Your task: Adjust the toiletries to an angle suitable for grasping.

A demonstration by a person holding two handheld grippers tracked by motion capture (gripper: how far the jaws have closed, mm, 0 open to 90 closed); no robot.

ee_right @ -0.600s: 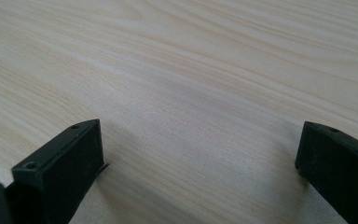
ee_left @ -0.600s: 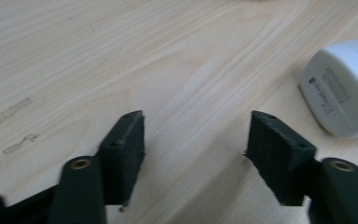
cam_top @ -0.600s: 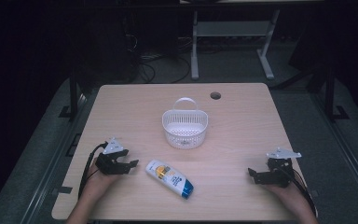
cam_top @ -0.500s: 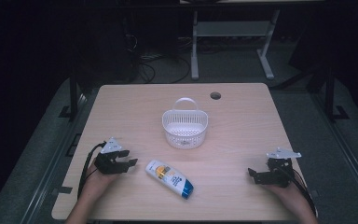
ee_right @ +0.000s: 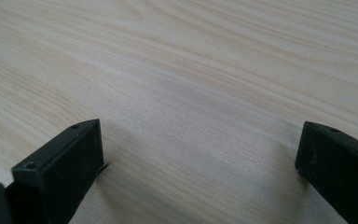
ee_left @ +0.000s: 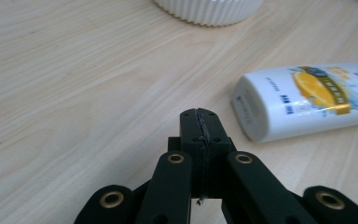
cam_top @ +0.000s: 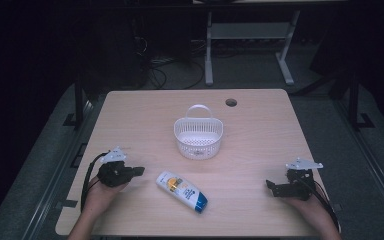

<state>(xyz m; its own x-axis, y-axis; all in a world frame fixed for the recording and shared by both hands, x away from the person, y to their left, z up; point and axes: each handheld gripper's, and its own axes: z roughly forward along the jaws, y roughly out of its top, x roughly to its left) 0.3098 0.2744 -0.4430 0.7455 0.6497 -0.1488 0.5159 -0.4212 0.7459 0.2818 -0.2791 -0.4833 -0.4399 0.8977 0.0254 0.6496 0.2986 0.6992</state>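
The bottle (cam_top: 182, 192) lies flat near the table's (cam_top: 260, 125) front edge, reachable for both: left gripper (cam_top: 139, 171) fully closed and empty, right gripper (cam_top: 270, 187) wide apart.

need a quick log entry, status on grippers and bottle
Left gripper shut, empty, beside bottle. Right gripper open, empty. Bottle flat on table, path clear.

room: dark | floor (cam_top: 260, 70): grey, perhaps carpet | white desk frame (cam_top: 250, 35) behind

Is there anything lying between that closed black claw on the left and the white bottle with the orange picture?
Nothing visible: bare wooden table separates the left gripper from the lying white bottle. The white plastic basket stands farther back.
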